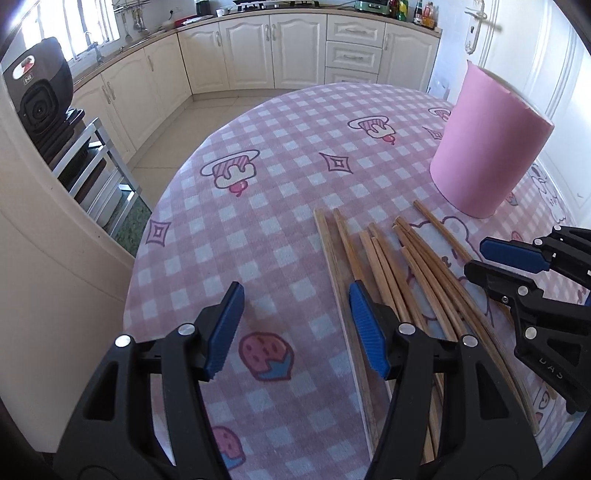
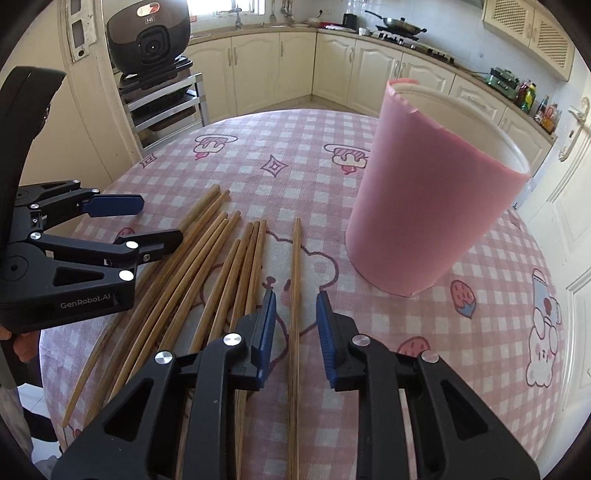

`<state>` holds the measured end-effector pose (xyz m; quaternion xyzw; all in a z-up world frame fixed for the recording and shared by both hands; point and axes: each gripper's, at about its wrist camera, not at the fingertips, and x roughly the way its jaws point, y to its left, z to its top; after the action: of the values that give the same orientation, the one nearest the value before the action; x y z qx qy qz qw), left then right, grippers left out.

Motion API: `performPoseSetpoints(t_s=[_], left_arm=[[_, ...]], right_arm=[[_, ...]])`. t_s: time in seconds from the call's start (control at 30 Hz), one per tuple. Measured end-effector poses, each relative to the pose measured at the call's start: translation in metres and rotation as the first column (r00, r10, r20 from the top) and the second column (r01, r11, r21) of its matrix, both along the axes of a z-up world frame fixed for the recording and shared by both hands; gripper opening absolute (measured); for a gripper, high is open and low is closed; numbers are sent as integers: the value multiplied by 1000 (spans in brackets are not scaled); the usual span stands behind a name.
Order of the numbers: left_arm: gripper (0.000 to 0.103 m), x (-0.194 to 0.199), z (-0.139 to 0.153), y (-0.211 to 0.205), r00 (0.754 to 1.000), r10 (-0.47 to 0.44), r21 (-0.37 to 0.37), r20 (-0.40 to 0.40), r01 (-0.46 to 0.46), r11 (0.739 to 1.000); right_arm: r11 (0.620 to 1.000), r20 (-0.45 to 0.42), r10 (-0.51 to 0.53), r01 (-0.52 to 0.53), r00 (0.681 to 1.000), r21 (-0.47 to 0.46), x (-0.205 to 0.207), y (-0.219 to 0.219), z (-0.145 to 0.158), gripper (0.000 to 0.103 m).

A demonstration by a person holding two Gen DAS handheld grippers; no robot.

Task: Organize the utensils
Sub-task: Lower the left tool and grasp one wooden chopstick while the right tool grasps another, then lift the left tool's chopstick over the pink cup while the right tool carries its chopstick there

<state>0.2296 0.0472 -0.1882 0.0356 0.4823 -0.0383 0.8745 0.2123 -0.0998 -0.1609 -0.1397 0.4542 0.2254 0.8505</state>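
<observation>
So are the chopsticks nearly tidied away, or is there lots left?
Lots left. Nothing looks done yet: the pink holder shows no chopsticks poking out, and all the chopsticks lie on the table. The right tongs are open around one lone chopstick, not gripping it yet. The left tongs are open and empty. Every stick still needs moving.

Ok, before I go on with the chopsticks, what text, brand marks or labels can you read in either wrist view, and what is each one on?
"GenRobot.AI": white print on the body of the left gripper, seen in the right wrist view.
"DAS": partial letters on the body of the right gripper, seen in the left wrist view; the rest is cut off.
Rice cooker: a badge and small mark on the lid, too blurred to read.
Bottles on the counter: labels too small to read.
Pink holder and tablecloth: no text, cartoon prints only.
</observation>
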Motion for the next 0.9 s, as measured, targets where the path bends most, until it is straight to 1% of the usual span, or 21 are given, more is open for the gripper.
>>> performPoseSetpoints(t_s=[0.07,0.13,0.2,0.27,0.3,0.33,0.4,0.43,0.53,0.57,0.7,0.73,0.8,0.9], left_arm=[[59,5,0,-1,1000,-13,2,-13,13,1000],[54,9,1,0,999,-25,-9,-30,24,1000],[48,15,1,-1,998,-36,-13,-47,35,999],[45,19,2,-3,997,-47,-12,-63,47,999],[40,21,2,-4,996,-54,-13,-70,54,998],[37,23,3,-4,996,-57,-21,-76,55,998],[28,26,3,-4,996,-40,-28,-75,38,999],[27,27,4,-4,997,-32,-31,-72,30,999],[19,28,4,-6,998,-29,-38,-63,27,999],[12,28,5,-7,998,-32,-48,-60,30,998],[9,30,7,-3,997,-29,-90,-66,23,996],[8,29,8,-2,997,-29,-104,-65,23,994],[7,27,11,0,998,-21,-104,-54,15,994],[7,21,21,4,999,-21,-140,-32,16,990]], right_arm=[[1000,-35,13,-13,999,-5,7,1,-1,16],[999,-68,35,-36,997,-22,13,4,-3,16],[997,-96,57,-61,994,-43,17,7,0,15],[995,-114,72,-80,991,-62,20,9,1,14],[994,-119,77,-86,990,-70,22,11,2,13],[993,-123,81,-90,989,-75,23,12,2,11],[990,-130,96,-108,987,-89,24,16,2,7],[990,-137,98,-111,986,-84,25,17,2,5],[992,-152,96,-108,984,-71,29,14,3,5],[992,-154,94,-105,984,-67,29,14,3,4],[995,-153,74,-83,985,-52,32,12,3,4],[996,-146,67,-75,987,-52,31,11,5,4],[997,-128,55,-61,990,-39,28,7,9,4],[999,-96,48,-49,994,-14,23,3,19,4]])
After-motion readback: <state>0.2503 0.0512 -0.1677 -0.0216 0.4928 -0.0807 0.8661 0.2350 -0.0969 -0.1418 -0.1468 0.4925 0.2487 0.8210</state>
